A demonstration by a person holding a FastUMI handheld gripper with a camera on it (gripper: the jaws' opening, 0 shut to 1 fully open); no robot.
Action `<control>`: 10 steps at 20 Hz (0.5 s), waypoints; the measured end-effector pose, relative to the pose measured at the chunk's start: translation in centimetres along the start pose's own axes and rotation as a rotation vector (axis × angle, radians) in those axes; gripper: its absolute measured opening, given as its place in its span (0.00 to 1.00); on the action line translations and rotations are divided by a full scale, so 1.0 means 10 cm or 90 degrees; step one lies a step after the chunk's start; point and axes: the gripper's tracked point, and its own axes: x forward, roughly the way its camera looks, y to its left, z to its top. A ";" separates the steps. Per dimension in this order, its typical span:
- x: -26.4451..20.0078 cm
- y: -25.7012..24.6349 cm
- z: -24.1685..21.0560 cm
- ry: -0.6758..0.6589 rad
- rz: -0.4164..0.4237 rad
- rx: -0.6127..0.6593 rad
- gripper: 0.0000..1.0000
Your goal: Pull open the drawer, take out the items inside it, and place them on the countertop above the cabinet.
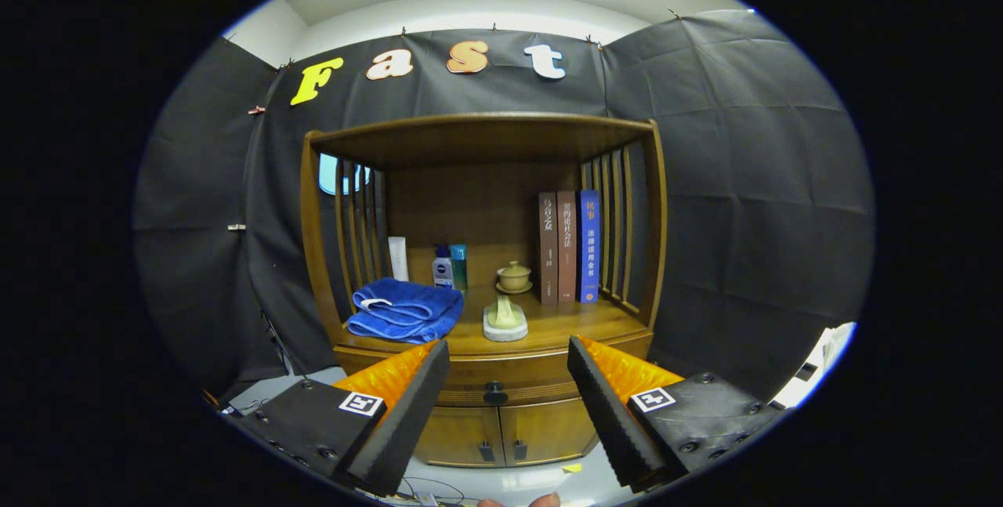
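The tool (508,370) hangs wide open and empty before the closed drawer (501,382); its small round knob (495,392), rigid and likely slippery, looks the best hold.

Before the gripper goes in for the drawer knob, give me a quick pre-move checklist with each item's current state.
1. Drawer shut, not yet pulled: ok.
2. Drawer knob visible, unobstructed, centred between the jaws: ok.
3. Gripper open wide enough for the knob, holding nothing: ok.
4. Free countertop space for items, right of the blue towel: ok.
5. Drawer contents: cannot tell.
6. Jaws level with the knob: cannot tell.
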 end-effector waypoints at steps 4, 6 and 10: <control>-0.40 -0.04 0.28 -0.006 0.001 0.005 0.99; -0.54 -0.07 0.33 0.001 -0.002 0.001 0.98; -0.66 -0.06 0.46 -0.016 0.002 -0.008 0.98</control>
